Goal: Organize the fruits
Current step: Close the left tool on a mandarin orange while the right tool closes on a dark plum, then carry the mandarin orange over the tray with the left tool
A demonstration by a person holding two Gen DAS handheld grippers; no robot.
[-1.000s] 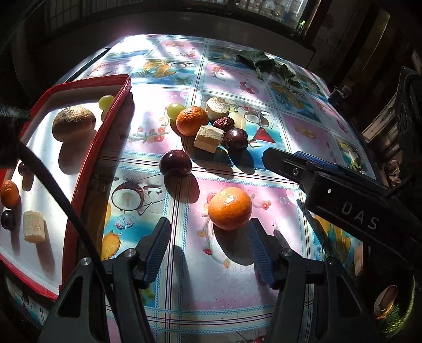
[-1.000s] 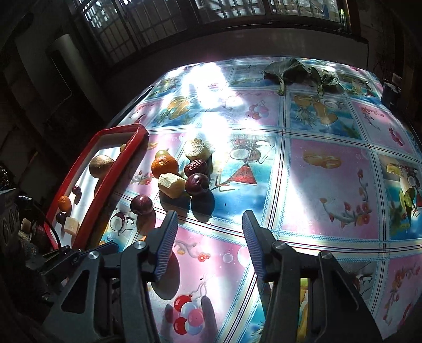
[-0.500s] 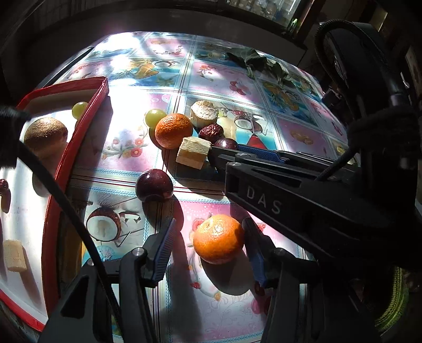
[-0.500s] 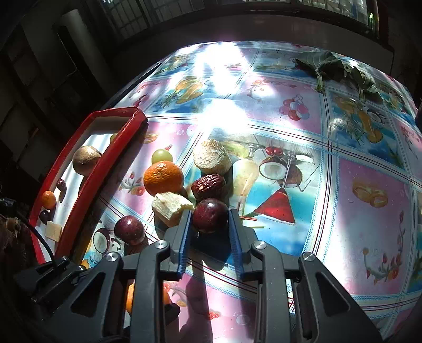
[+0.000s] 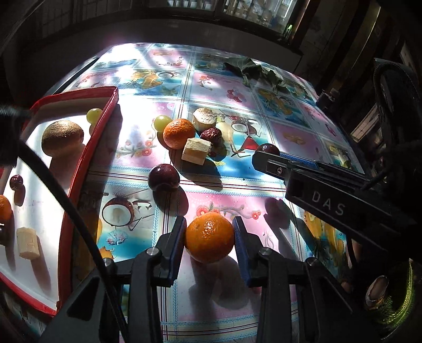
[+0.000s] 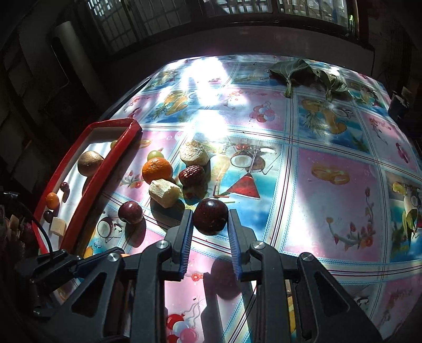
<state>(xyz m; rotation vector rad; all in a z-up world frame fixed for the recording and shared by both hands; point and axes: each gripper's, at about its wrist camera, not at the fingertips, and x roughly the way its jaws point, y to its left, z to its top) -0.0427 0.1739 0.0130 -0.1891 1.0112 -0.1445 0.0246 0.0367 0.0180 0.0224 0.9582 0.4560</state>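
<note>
Fruits lie in a red-rimmed white tray [image 5: 87, 147] at the bench's left edge. Left gripper [image 5: 209, 232] now clasps a round orange mandarin [image 5: 209, 237], previously loose; right gripper [image 6: 209, 224] has lifted a dark red plum [image 6: 210, 216] clear of the cloth.

Oranges [image 5: 209, 237]: three, one small
Large dark plums [image 6: 211, 216]: two
Small dark fruits [image 6: 64, 186]: probably two, shadowed
Green grapes [image 5: 162, 122]: two
Pale cut chunks [image 5: 196, 151]: three
Red date [image 5: 211, 134]: one
Brown kiwi [image 5: 62, 136]: one
Red tray [image 5: 79, 171]: one

Sunlit fruit-print tablecloth [image 6: 329, 126] below dark barred windows [image 6: 137, 18].
</note>
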